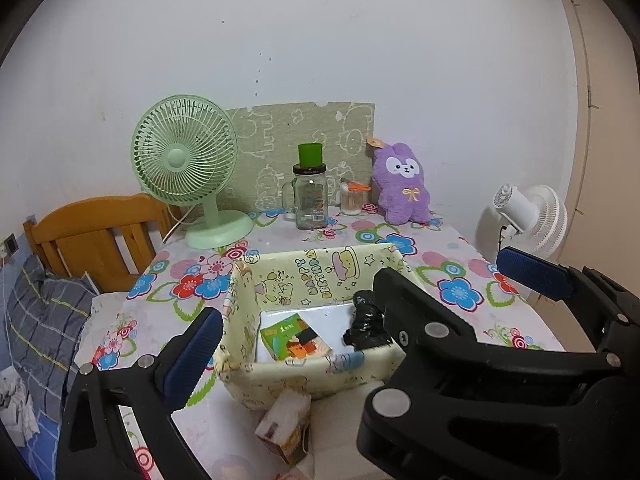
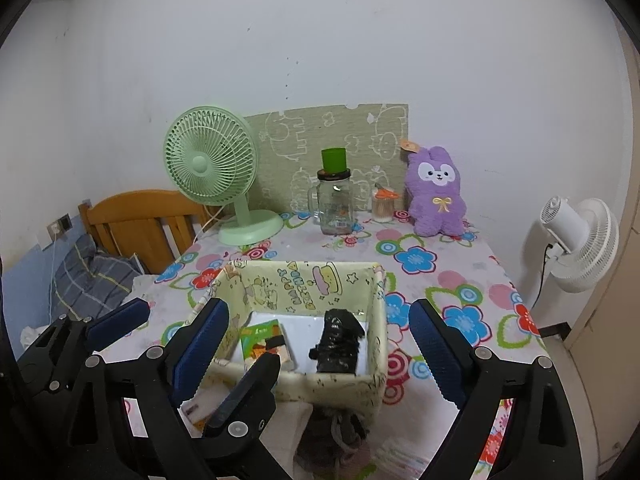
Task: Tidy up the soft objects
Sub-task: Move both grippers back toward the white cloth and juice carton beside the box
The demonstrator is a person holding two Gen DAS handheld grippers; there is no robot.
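A pale yellow fabric basket [image 1: 280, 280] [image 2: 296, 284] stands on the flowered table. Inside it lie a green tissue pack [image 1: 294, 338] [image 2: 266, 340] and a black plastic bag roll [image 1: 364, 324] [image 2: 338, 342]. A purple plush bunny [image 1: 400, 184] [image 2: 438, 194] sits upright at the table's back right. A small pack [image 1: 284, 426] lies in front of the basket. My left gripper [image 1: 304, 360] is open and empty over the basket's front. My right gripper [image 2: 320, 344] is open and empty, straddling the basket; in the left view its fingers [image 1: 532, 272] cross from the right.
A green desk fan [image 1: 188, 168] [image 2: 216, 168], a glass jar with a green cup on top [image 1: 310, 188] [image 2: 335, 196] and a toothpick jar [image 1: 352, 198] [image 2: 383, 208] line the back. A white fan [image 2: 576, 236] stands right of the table. A wooden headboard [image 1: 96, 236] is left. A dark crumpled thing [image 2: 336, 432] lies before the basket.
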